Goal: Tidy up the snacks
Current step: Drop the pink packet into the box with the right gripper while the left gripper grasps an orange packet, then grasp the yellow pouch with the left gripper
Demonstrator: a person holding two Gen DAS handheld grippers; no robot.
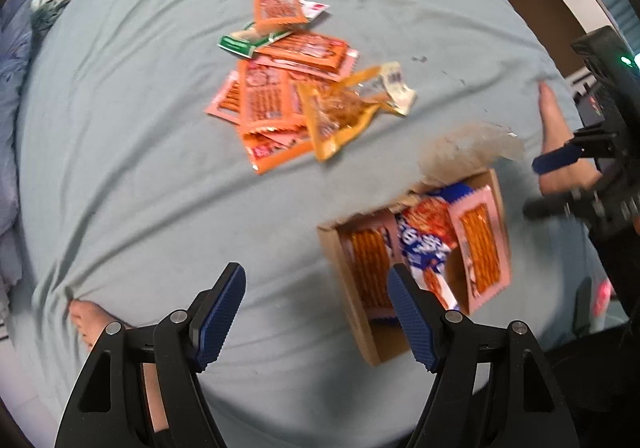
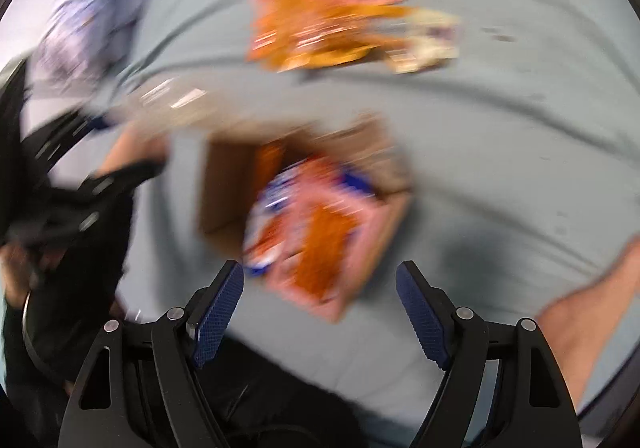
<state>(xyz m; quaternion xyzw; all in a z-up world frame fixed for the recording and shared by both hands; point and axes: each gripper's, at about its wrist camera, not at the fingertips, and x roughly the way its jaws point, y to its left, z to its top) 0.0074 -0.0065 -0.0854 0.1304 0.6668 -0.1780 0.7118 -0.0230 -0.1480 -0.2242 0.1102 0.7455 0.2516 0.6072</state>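
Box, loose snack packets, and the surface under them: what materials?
Box: looks like plain brown cardboard, matte, with raw tan walls and flaps. Snack packets: likely thin plastic film, glossy and printed; one amber pouch is see-through, with crimped edges. Surface: grey-green woven fabric, matte, probably a bedsheet, given its soft wrinkles and folds.

Pale grey-green bedsheet (image 1: 120, 168), orange and pink snack packets (image 1: 276, 96) (one green), brown cardboard box (image 1: 352, 296), blue dimpled fingers (image 1: 218, 324)
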